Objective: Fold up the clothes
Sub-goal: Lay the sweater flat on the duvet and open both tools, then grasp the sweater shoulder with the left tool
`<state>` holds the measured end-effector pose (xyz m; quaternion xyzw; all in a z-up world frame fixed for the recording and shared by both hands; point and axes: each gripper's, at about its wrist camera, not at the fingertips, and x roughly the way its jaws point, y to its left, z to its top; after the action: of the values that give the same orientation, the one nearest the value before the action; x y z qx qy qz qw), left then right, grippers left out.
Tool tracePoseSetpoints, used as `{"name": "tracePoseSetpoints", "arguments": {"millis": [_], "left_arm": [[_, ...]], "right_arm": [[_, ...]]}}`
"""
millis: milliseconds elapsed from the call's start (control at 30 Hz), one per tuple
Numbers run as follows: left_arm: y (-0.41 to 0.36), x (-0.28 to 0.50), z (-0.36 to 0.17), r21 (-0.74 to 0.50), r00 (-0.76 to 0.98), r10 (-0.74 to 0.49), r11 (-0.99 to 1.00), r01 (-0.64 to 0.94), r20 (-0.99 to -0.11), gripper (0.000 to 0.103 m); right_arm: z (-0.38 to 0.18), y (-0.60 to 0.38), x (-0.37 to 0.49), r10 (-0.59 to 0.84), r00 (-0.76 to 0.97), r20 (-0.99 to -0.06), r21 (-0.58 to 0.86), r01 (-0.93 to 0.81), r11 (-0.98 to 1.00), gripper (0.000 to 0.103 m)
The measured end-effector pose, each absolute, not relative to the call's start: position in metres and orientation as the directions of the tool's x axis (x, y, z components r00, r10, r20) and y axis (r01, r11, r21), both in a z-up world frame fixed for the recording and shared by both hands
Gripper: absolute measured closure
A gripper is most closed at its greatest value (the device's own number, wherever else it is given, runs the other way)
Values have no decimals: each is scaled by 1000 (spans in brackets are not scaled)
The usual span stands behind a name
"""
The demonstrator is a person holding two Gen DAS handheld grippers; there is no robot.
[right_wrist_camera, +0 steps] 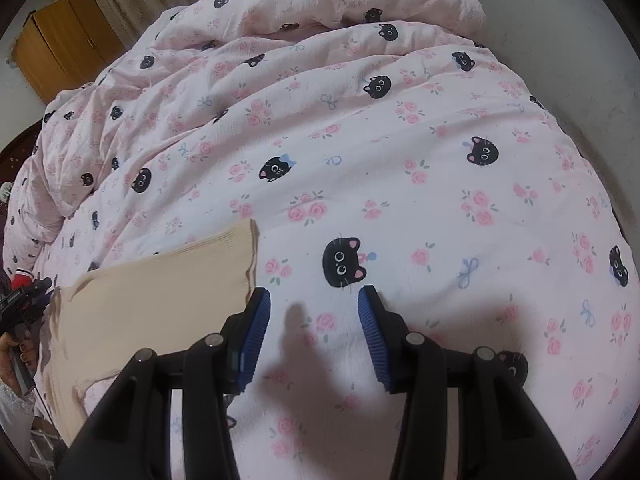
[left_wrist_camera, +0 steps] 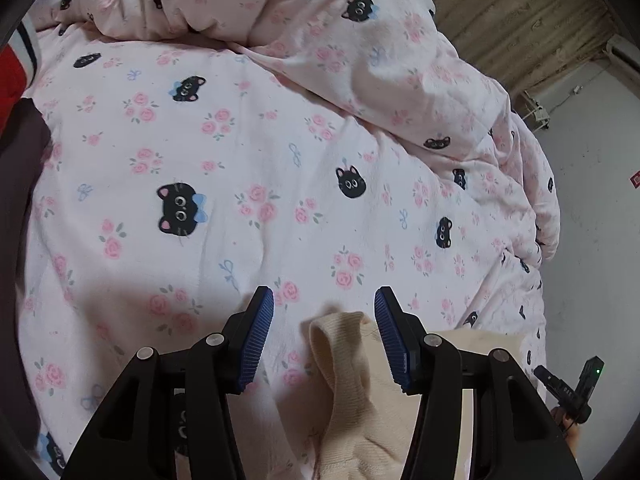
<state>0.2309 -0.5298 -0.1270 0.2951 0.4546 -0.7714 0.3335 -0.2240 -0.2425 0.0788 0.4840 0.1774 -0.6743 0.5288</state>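
Left wrist view: left claw released, jaws wide apart above one cream knit garment lying on the bed's pink cat-print duvet; ribbed neckline visible only here.

Right wrist view: right claw released, holding nothing, over bare duvet; garment's ribbed hem beside its left finger. One wooden cabinet appears only here.

We see a bed covered by a pale pink sheet printed with roses, blue bows and black cat faces. A duvet in the same print lies bunched along its far side. Directly on the sheet lies a cream knitted garment, spread fairly flat in the right wrist view, its ribbed hem toward the middle of the bed; the left wrist view shows its ribbed neckline.
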Motion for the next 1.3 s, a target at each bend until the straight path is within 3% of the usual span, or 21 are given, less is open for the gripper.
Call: {"name": "tracePoseSetpoints", "arguments": {"millis": [433,767,1300], "left_arm": [[-430,288,-93,-384,-612,-267,-578,720,-745,56],[-365,307,-115,-465,-669,-203,-575,673,-715,56],[-323,306,-117,-541,-725,-286,-509,669,-627,58]], "right_arm": [[89,-186,-177,-590,133,-796,334,910,-247,55],[75,-124,-131,-577,137,-805,287,941,-177,55],[59,-77,-94,-590,180,-788,340,924,-173,55]]}}
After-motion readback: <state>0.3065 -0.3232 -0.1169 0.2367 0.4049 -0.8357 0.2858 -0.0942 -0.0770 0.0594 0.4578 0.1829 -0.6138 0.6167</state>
